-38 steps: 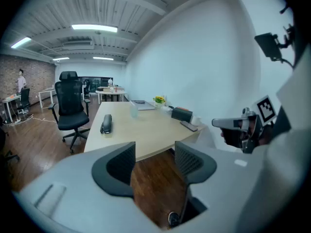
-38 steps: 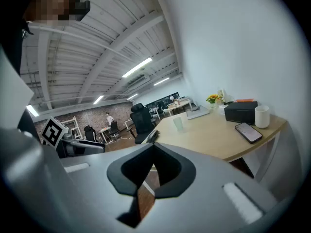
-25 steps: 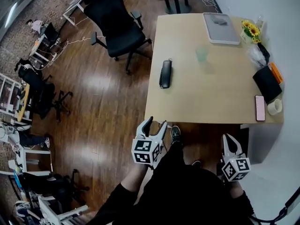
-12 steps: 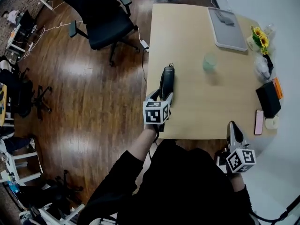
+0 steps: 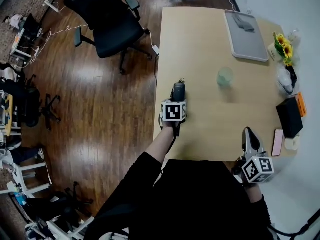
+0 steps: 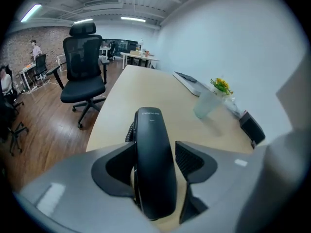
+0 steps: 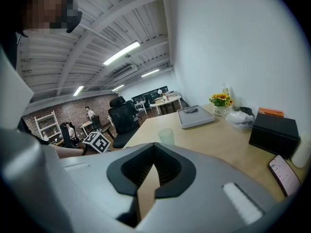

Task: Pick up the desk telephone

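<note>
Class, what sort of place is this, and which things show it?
Probably an open-plan office: a black swivel chair stands beside a pale wooden desk, and there is a desk telephone.

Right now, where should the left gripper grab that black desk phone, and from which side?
Probably across the narrow width of the desk telephone, coming from its near end. It lies long and flat on the table, so its two long sides suit the jaws; the left gripper straddles it that way.
</note>
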{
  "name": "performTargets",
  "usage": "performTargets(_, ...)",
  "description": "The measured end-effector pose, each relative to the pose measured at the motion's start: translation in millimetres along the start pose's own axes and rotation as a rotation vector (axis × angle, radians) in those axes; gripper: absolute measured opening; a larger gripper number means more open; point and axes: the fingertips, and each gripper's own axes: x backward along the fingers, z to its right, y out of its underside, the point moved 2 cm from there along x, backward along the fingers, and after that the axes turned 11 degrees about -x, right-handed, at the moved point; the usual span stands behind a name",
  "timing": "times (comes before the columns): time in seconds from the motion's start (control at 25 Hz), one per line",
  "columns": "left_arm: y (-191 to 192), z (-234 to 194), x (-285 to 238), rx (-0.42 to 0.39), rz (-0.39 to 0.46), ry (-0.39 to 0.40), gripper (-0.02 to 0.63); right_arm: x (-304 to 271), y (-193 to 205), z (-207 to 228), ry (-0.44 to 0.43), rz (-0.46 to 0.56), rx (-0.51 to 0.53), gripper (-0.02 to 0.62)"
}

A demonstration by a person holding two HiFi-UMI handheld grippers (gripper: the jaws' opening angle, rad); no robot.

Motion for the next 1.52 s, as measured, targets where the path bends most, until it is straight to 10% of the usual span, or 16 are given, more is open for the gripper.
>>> performTargets(0.48,4,1,-31,-0.119,-0.178,-0.088,0.265,-33,8,35,-0.09,-0.099,-0.039,0.002)
performTargets(0.8,28,65,-43,-0.585,-0.226,0.158,0.269,-41,8,50,-0.083,-0.121,-0.051,0.002)
performTargets(1.32,34,53,-42,-0.456,-0.14,0.117,0.262,-47,12,33,-0.11,-0.152,-0.008,0.002)
performTargets(1.52,-6,32,4,-0.312,0.043,0.02,0.262,-43,9,31,-0.112,-0.143,0.001,0.002)
